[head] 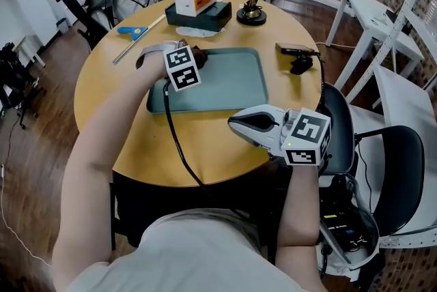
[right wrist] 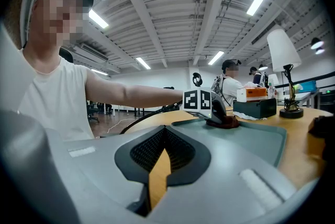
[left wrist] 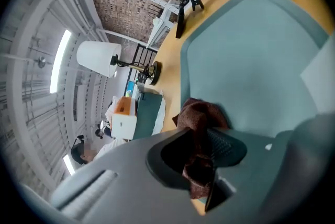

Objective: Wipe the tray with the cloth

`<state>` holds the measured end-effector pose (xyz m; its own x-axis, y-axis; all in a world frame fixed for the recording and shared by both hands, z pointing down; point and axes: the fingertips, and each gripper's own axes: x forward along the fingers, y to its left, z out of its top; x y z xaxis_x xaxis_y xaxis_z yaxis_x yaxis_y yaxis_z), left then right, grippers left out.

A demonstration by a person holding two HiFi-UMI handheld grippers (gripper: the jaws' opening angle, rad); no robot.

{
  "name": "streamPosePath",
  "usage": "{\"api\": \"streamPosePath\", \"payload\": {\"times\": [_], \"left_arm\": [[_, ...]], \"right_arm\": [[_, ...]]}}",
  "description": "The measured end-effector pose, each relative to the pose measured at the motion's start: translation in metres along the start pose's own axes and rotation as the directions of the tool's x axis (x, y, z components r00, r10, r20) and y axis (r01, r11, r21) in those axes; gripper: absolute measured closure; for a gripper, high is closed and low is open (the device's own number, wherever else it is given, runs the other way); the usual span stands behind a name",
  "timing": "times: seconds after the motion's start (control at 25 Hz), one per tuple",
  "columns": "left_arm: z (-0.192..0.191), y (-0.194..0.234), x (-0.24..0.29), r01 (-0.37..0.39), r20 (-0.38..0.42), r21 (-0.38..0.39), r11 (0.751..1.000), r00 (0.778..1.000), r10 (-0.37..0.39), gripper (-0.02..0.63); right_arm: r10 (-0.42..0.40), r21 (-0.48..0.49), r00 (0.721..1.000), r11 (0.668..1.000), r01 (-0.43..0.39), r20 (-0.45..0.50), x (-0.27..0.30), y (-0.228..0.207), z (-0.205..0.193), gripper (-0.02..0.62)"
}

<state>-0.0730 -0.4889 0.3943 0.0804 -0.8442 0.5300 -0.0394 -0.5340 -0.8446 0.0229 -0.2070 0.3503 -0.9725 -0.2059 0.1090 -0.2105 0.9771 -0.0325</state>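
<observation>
Fingers (left wrist: 224,143) of the left gripper (left wrist: 204,136) are clamped on a bunched brown cloth (left wrist: 200,115), which rests on the green tray (left wrist: 251,50) at its far left corner in the head view. The right gripper (right wrist: 163,140) hovers over the near edge of the table (head: 205,154), its jaws drawn together on nothing. To wipe well, press the cloth flat on the tray floor and sweep overlapping strokes toward the near right corner, light enough that the tray stays put

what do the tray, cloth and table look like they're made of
Tray: probably plastic, matte grey-green, smooth with a moulded raised rim. Cloth: brown fuzzy fabric, perhaps terry; it crumples softly. Table: wood or laminate, smooth yellow-tan; which one is unclear.
</observation>
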Motion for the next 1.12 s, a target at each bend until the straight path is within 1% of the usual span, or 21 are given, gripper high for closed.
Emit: {"api": "streamPosePath", "payload": {"times": [0.12,0.32,0.64,0.76,1.0,1.12], "left_arm": [[0.025,-0.002,0.0,0.025,0.035,-0.002,1.0,0.999,-0.025,0.515],[0.069,-0.007,0.0,0.058,0.081,0.019,0.998,0.995,-0.059,0.514],[0.135,-0.009,0.004,0.064,0.126,0.083,0.994,0.989,-0.074,0.514],[0.152,-0.009,0.006,0.057,0.14,0.106,0.993,0.988,-0.072,0.514],[0.172,-0.012,0.008,0.059,0.161,0.121,0.991,0.984,-0.078,0.514],[0.178,-0.021,-0.007,0.103,0.185,0.134,0.986,0.974,-0.127,0.514]], "right_arm": [[-0.001,0.002,1.0,1.0,0.001,-0.002,0.0,0.0,0.001,0.594],[0.006,0.001,1.0,1.0,-0.006,-0.005,0.003,0.001,0.001,0.594],[0.006,-0.002,1.0,1.0,-0.006,-0.003,0.002,0.002,0.001,0.594],[0.006,-0.004,1.0,1.0,-0.006,-0.003,0.002,0.001,0.002,0.594],[0.005,-0.003,1.0,1.0,-0.005,-0.003,0.003,0.001,0.001,0.594],[0.005,-0.003,1.0,1.0,-0.005,-0.006,0.003,0.001,0.0,0.594]]}}
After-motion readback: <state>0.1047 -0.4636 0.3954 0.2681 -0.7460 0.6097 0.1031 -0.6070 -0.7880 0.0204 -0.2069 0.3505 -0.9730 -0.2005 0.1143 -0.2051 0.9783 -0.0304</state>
